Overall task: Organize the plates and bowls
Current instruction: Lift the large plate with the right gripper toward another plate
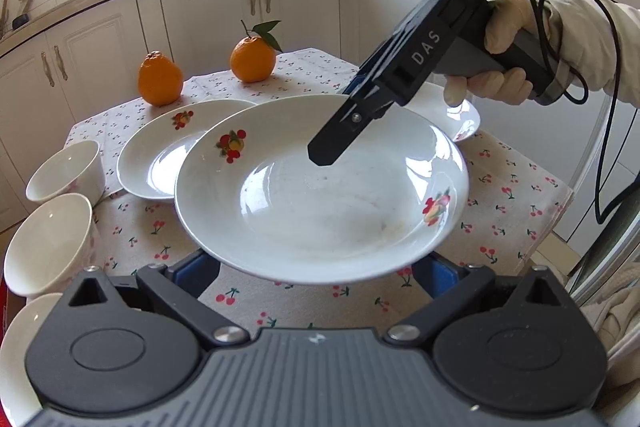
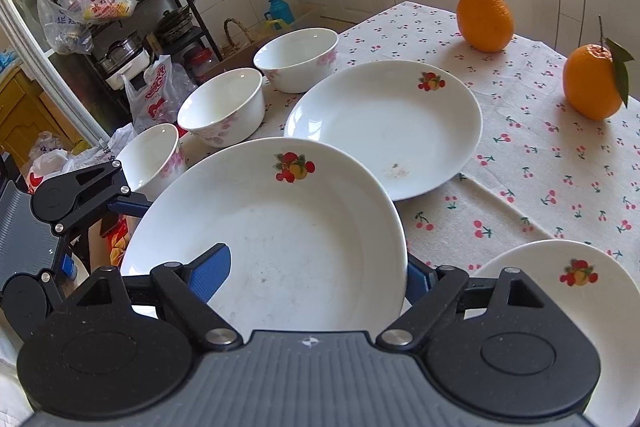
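Obs. Lifted plate [image 2: 280,227]: white, deep, fruit prints on the rim. It is off the cherry-print tablecloth [image 2: 540,187], carried between the two claws and tilted. Its far rim overlaps the near rim of the second plate [image 2: 384,123].

Right gripper [image 2: 314,271]: fingers wide apart, straddling the lifted plate's rim. The left blue pad [image 2: 212,271] lies on the plate's inner face. The right finger passes beneath the rim on the outside. The plate looks wedged between the two, so this is read as a wide clamp on it. In the left wrist view, a gloved hand [image 1: 504,59] holds this tool's handle and a black cable hangs from it.

Left gripper [image 1: 318,271]: at the opposite rim. Both fingers are spread wide and run in under the lifted plate, which hides their tips. Cannot tell whether the pads press on the plate or merely sit under it.

Other items, placed from the lifted plate:
- Second plate: just beyond, flat on the cloth, with a small brown smear inside.
- Third plate [image 2: 560,279]: to the right in the right wrist view, flat on the cloth.
- Three bowls [image 2: 296,59] [image 2: 220,103] [image 2: 152,155]: white with pink flowers, upright, in a row to the left along the cloth's edge.
- Two oranges [image 2: 484,15] [image 2: 592,83]: well beyond, at the cloth's far side. One carries a leaf.
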Demonstrator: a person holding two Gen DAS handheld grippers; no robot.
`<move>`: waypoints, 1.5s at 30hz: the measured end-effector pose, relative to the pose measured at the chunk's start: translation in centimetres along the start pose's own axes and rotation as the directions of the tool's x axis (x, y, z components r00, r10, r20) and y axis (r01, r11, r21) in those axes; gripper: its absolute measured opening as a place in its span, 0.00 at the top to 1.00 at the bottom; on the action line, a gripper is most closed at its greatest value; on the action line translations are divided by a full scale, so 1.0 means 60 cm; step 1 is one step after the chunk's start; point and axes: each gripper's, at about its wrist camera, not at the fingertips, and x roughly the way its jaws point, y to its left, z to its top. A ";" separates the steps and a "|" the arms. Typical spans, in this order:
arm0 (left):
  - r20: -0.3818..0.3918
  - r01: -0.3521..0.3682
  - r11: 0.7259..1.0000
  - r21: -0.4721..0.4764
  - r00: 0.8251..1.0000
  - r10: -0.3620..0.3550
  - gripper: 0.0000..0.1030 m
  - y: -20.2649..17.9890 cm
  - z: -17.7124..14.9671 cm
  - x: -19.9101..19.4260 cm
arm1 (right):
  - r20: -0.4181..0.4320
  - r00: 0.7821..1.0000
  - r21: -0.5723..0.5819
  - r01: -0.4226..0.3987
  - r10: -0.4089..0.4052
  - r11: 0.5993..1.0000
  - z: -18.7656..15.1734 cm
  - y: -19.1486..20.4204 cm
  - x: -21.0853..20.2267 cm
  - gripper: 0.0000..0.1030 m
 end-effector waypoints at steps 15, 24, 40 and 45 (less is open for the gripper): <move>0.001 0.116 0.990 0.084 0.993 -0.117 0.02 -0.042 0.067 0.074 | 0.058 0.992 0.091 0.108 -0.114 0.990 -0.048 -0.071 -0.082 0.12; -0.009 0.180 0.976 0.124 0.984 -0.180 0.02 -0.067 0.096 0.120 | 0.079 0.981 0.159 0.161 -0.175 0.974 -0.083 -0.114 -0.121 0.12; -0.038 0.231 0.960 0.160 0.973 -0.228 0.02 -0.089 0.123 0.174 | 0.101 0.968 0.239 0.201 -0.230 0.950 -0.120 -0.162 -0.145 0.12; -0.039 0.238 0.958 0.161 0.971 -0.235 0.02 -0.091 0.129 0.181 | 0.094 0.966 0.253 0.210 -0.240 0.944 -0.125 -0.171 -0.144 0.12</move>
